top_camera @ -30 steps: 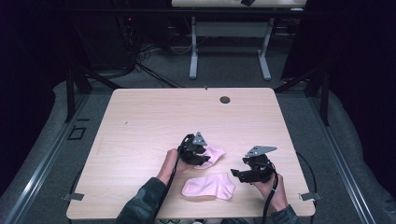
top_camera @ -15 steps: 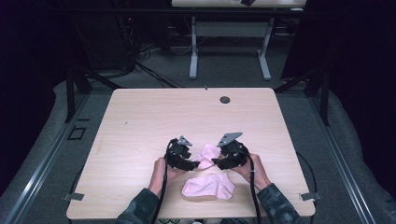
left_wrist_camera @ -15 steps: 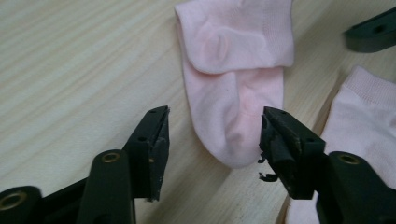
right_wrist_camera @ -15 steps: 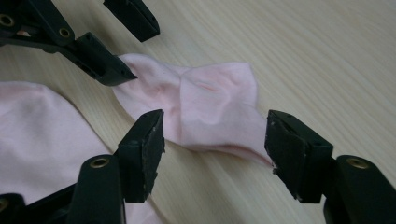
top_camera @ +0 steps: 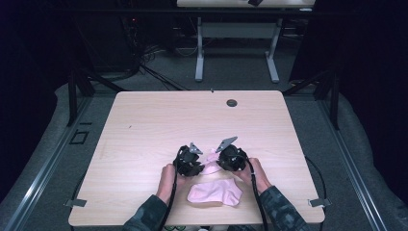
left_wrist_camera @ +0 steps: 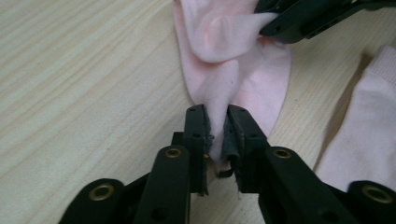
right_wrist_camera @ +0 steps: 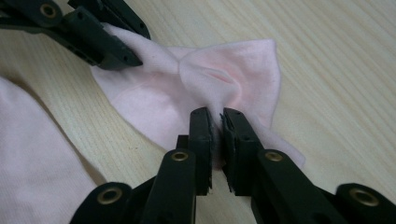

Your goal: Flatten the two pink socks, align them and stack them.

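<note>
With both the left gripper [left_wrist_camera: 216,122] and right gripper [right_wrist_camera: 217,122] pinching thin folds of the pink sock [right_wrist_camera: 224,81], either fold could slip free if tugged apart.

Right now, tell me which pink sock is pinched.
The farther pink fabric sock, bunched between both hand-held grippers, left and right. The nearer pink sock lies flat, untouched.

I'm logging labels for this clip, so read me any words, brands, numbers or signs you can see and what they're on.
None can be read: no print shows on the pinched pink sock, the second pink sock, the left tongs, the right tongs or the wooden table.
</note>
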